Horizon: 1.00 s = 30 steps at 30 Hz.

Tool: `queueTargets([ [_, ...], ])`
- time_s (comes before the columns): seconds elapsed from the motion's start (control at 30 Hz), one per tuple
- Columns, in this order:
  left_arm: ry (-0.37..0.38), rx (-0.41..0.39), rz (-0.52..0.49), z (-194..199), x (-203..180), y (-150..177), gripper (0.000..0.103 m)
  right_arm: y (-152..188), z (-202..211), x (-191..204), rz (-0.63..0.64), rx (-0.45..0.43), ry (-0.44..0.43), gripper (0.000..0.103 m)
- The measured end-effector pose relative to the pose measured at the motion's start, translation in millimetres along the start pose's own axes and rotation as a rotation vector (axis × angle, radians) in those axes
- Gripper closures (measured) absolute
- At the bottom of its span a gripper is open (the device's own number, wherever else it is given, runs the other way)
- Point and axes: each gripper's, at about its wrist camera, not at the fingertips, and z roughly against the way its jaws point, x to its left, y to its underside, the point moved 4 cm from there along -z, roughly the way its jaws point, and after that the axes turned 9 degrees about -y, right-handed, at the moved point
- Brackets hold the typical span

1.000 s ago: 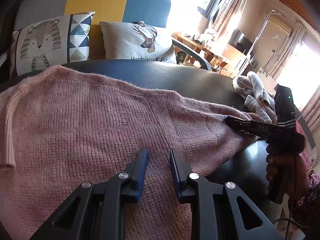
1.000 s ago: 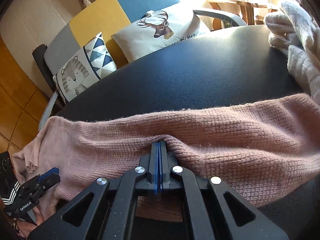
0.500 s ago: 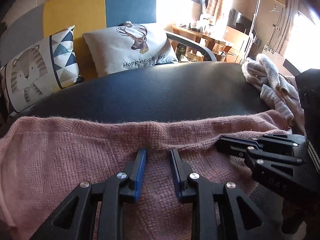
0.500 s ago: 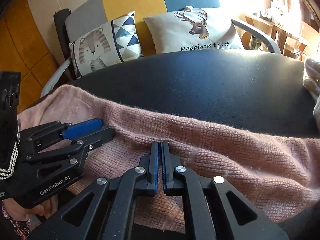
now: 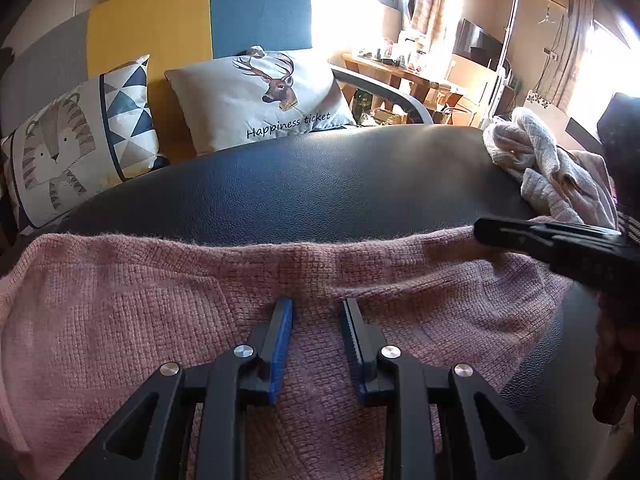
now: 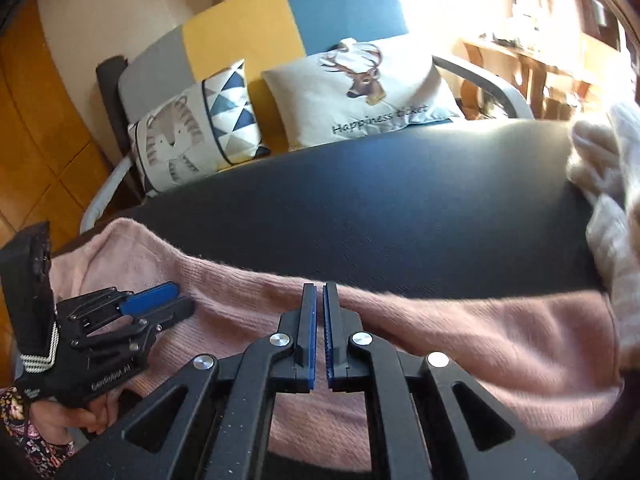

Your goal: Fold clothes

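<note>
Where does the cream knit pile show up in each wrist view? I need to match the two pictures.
Left wrist view: the cream knit pile sits at the upper right, on the dark table's far right edge.
Right wrist view: the pile is at the right border, blurred and partly cut off.
Shared landmark: the deer cushion behind the table.

Bare black tabletop (image 5: pixel 320 184) open beyond the pink sweater (image 5: pixel 160 320), heap of pale knitwear (image 5: pixel 544 168) blocking its right end, cushioned sofa (image 6: pixel 248 40) close behind the far edge.
</note>
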Motion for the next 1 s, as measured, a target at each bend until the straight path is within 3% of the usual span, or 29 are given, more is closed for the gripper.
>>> queueTargets([
  [0.07,0.004,0.001,0.003,0.0,0.6,0.1,0.076,1.2,-24.4,2.4,0.005,0.083,0.01,0.1],
  [0.27,0.029,0.0,0.023,-0.1,3.4,0.4,0.077,-10.3,-23.4,-36.9,-0.062,0.016,0.104,0.103],
  [0.4,0.045,0.001,0.035,-0.3,5.0,0.0,0.077,-5.9,-7.3,-49.0,-0.018,0.0,0.202,0.103],
  [0.57,0.037,0.0,0.028,0.1,3.5,-0.4,0.077,1.6,37.3,-53.2,-0.069,-0.1,0.109,0.1],
  [0.63,0.038,0.0,0.029,0.0,3.8,-0.5,0.077,8.9,42.1,-48.7,-0.042,-0.077,0.071,0.1],
  [0.77,0.039,0.0,0.03,0.0,4.3,-0.3,0.077,23.6,28.6,-68.1,0.027,0.026,0.231,0.1],
  [0.83,0.041,0.0,0.03,0.0,5.0,-0.4,0.077,22.0,37.5,-89.3,-0.043,-0.015,0.218,0.101],
  [0.9,0.038,0.001,0.027,0.0,4.8,-0.7,0.077,17.1,46.6,-108.6,-0.122,-0.038,0.267,0.102],
  [1.0,0.037,0.0,0.026,0.1,4.9,-0.8,0.077,13.0,45.5,-107.5,-0.143,-0.029,0.234,0.097],
])
